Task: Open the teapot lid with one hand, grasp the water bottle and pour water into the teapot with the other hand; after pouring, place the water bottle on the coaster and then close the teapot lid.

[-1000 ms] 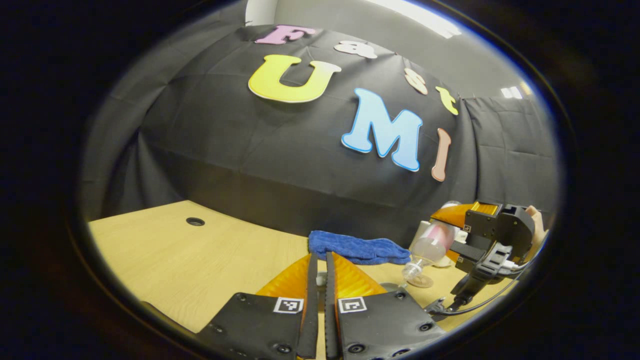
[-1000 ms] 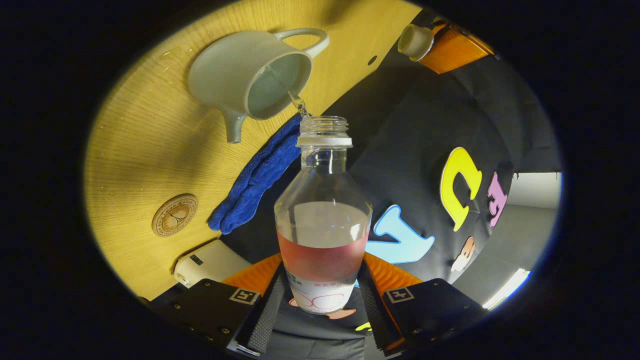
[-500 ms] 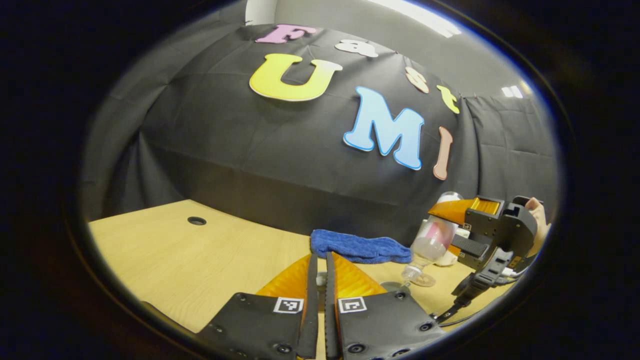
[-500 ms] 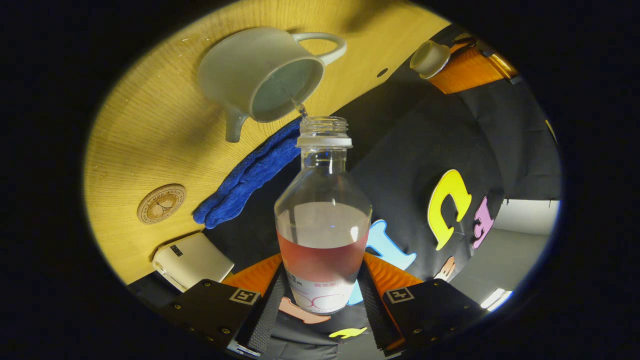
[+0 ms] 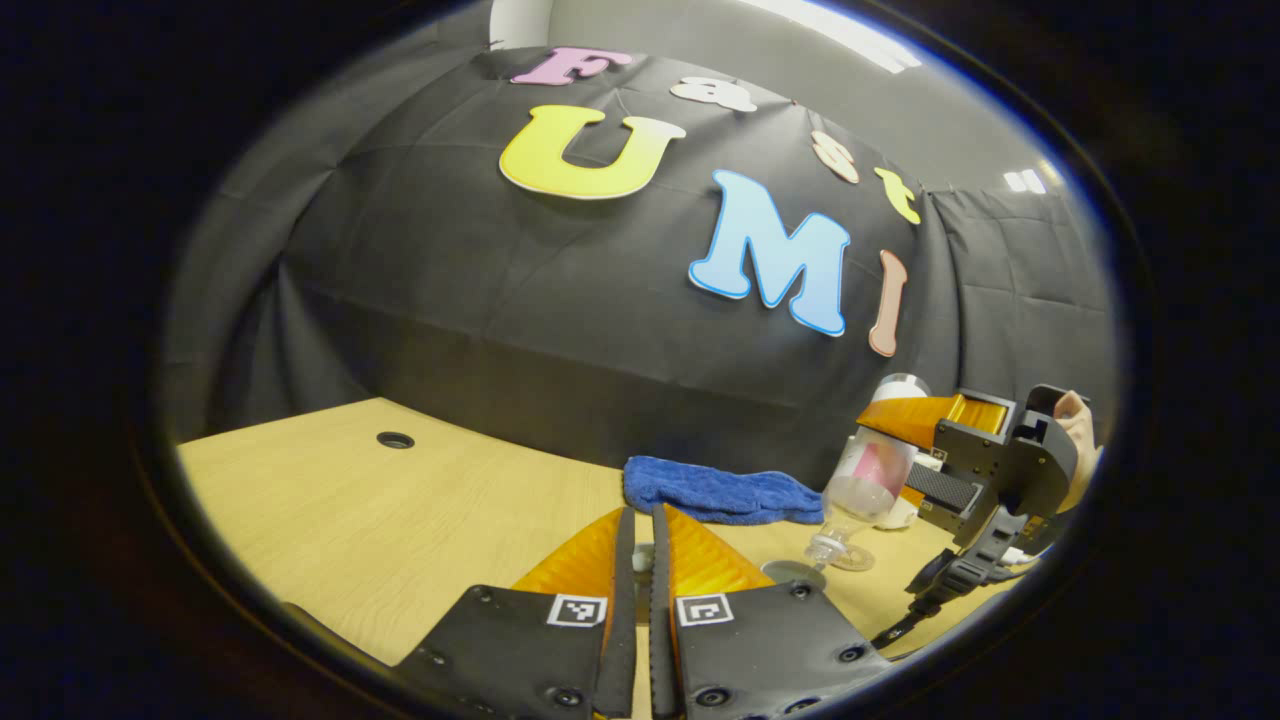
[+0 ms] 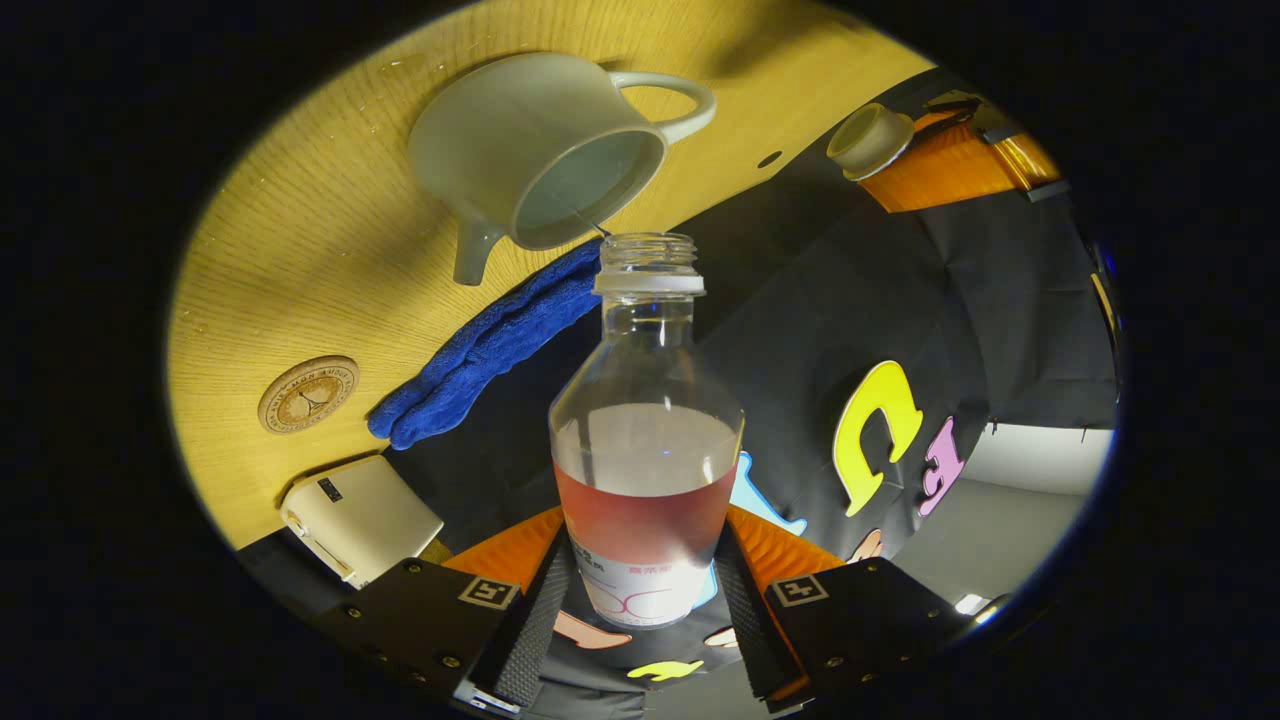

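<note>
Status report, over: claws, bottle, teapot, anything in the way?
Right claw shut on bottle, tipped toward open teapot. Left claw holds lid clear. Coaster free; towel beside teapot.

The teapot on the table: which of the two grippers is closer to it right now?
Right. The right gripper tips the water bottle so its mouth sits at the teapot opening. The left gripper holds the lid farther off, past the handle side.
</note>
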Demonstrator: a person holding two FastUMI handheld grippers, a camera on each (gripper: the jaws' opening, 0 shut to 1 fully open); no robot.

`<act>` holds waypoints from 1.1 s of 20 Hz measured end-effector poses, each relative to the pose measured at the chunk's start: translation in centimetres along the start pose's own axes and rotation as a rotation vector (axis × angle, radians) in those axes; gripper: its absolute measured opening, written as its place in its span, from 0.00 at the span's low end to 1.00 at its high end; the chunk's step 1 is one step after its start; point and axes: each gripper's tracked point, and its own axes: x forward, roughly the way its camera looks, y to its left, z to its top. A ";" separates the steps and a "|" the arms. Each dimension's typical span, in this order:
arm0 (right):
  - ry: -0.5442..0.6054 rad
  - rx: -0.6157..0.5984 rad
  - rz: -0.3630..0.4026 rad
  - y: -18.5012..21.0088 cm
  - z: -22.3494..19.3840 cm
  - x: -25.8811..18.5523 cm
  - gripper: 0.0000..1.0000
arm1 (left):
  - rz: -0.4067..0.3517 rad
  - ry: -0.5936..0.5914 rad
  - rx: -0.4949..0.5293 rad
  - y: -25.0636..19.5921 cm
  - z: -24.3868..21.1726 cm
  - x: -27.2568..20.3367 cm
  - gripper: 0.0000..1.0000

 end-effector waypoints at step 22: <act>0.042 1.346 0.605 12.0 2.7 -1.6 0.77 | 0.010 0.015 -0.003 0.3 -0.7 0.3 0.12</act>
